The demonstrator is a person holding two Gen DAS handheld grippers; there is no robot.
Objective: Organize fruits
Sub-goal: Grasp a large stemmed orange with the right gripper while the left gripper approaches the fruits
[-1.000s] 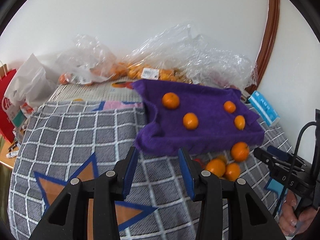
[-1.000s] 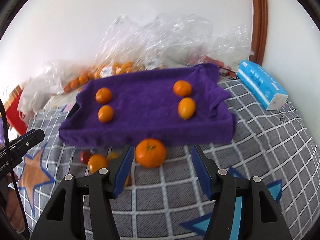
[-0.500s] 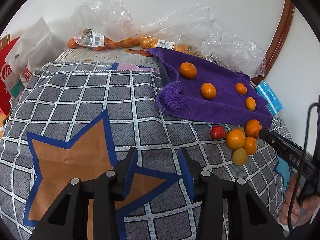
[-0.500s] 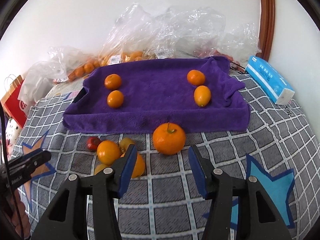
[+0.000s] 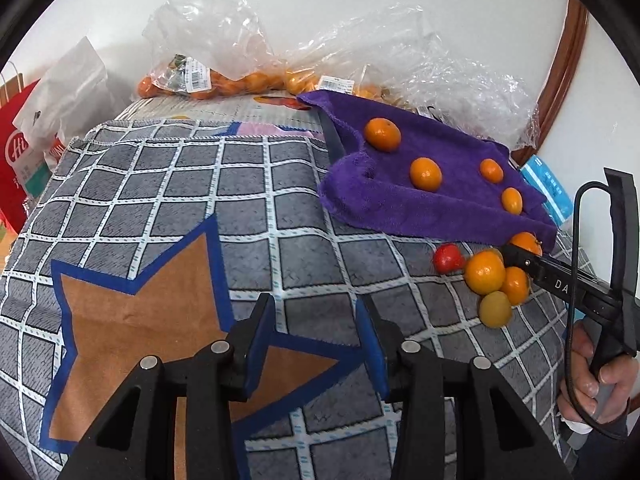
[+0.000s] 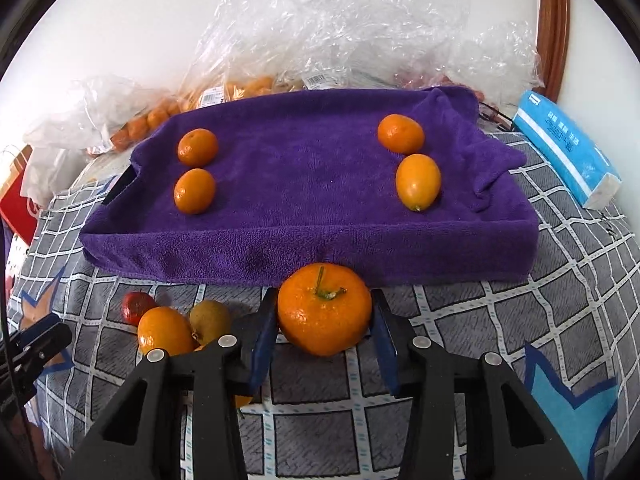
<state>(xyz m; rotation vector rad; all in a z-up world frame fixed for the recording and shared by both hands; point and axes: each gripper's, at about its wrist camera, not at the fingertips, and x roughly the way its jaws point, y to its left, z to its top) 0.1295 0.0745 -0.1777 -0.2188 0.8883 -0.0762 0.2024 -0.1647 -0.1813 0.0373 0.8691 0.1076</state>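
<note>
Your right hand-held gripper sits low on the tabletop with its blue pads on either side of the big stemmed orange; the pads look to be touching the peel, though you cannot tell from this angle whether they press it or only flank it. That orange rests just in front of the purple towel-covered tray, almost against its front wall. To its left a small heap crowds your left finger: an orange mandarin, a dull yellow-green fruit and a small red fruit, all close together. On the towel lie four small oranges, two at the left and two at the right. Behind the tray, crumpled clear plastic bags hold more oranges, and a blue tissue pack lies to the right.

Your left hand-held gripper hangs spread and empty above the star-patterned checked cloth, well apart from the fruit. A red paper bag stands at the far left edge.
</note>
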